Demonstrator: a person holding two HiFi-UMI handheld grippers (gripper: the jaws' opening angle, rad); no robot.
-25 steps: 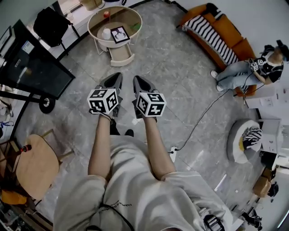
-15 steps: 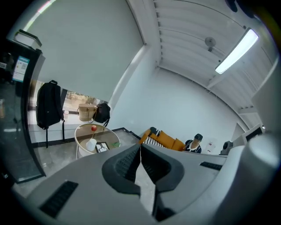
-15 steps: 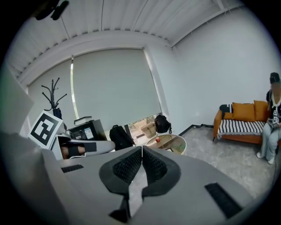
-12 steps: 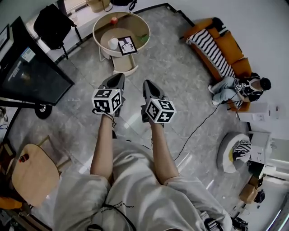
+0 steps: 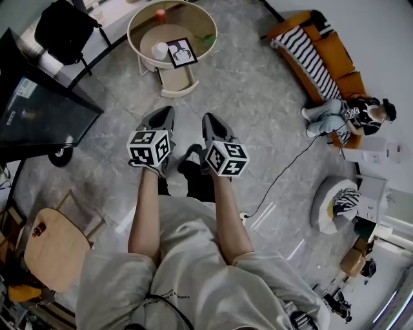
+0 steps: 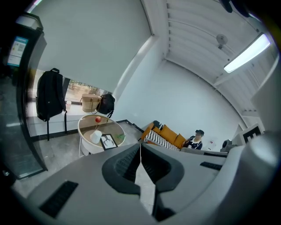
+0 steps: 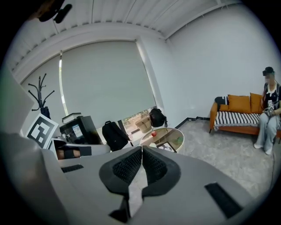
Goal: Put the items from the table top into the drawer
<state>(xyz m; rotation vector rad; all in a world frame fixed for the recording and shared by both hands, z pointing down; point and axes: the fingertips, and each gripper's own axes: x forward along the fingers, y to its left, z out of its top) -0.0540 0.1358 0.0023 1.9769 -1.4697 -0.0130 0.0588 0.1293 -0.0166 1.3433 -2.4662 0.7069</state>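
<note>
At the far side of the grey stone floor [image 5: 251, 90], well apart from both tools, stands the round table [image 5: 208, 19] that carries the task's things, with its drawer [image 5: 175, 78] apparently already pulled out from beneath the top on the near side. The left gripper [image 5: 169, 111] and the right gripper [image 5: 208, 118] are held side by side in front of the person, both pointing toward that table. Each gripper view shows its ribbed pads pressed together with nothing between them, so both tools are closed and empty. The step in hand looks like the approach: nothing on the top has been reached, and the drawer seems to hold nothing so far, though its inside is small in the head view. The next move calls for getting close enough to the table, then parting one pair of jaws before lowering them over a first item. By count, four things sit on the table top: one red fruit [image 5: 160, 13] at the back, one white cup [image 5: 152, 50], one framed picture [image 5: 182, 53] lying just beside the cup, and one small green item [image 5: 205, 40] near the right rim, too small to name. There is one drawer, and there are two grippers. Off to the right, one seated person [image 5: 342, 115] is at one orange sofa [image 5: 332, 51]; one black backpack [image 5: 64, 29] hangs left of the table.
</note>
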